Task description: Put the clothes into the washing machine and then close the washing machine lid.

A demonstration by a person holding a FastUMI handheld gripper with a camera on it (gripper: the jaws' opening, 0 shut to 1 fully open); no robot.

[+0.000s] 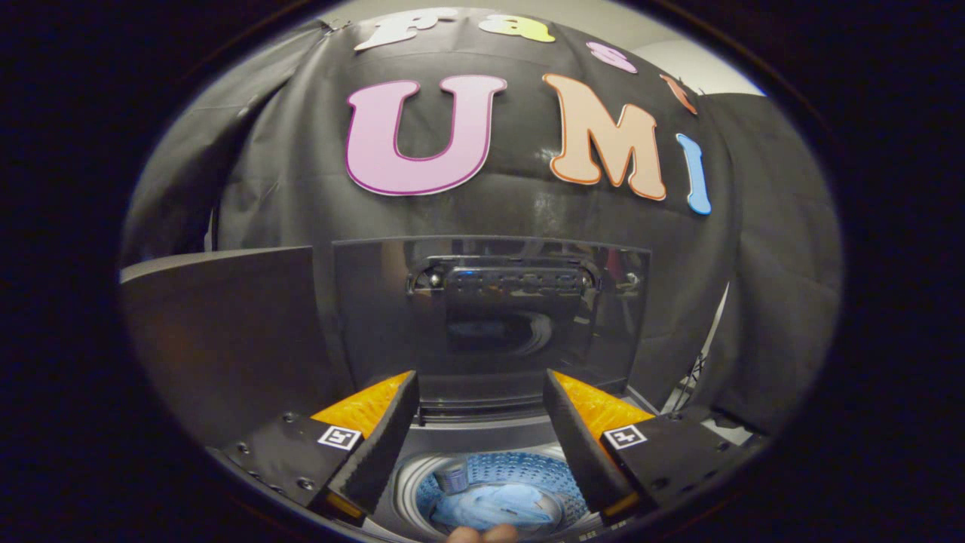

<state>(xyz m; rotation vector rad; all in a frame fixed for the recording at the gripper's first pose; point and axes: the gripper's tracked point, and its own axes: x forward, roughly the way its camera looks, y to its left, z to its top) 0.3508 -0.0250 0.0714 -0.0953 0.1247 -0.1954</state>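
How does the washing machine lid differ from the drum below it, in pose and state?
The lid stands raised upright beyond the open gripper, while the drum lies low between its fingers, opening upward. The lid is a flat, dark, glossy panel with a handle; the drum is round, with a perforated wall. The lid holds nothing; the drum holds light blue cloth. Both belong to one machine.
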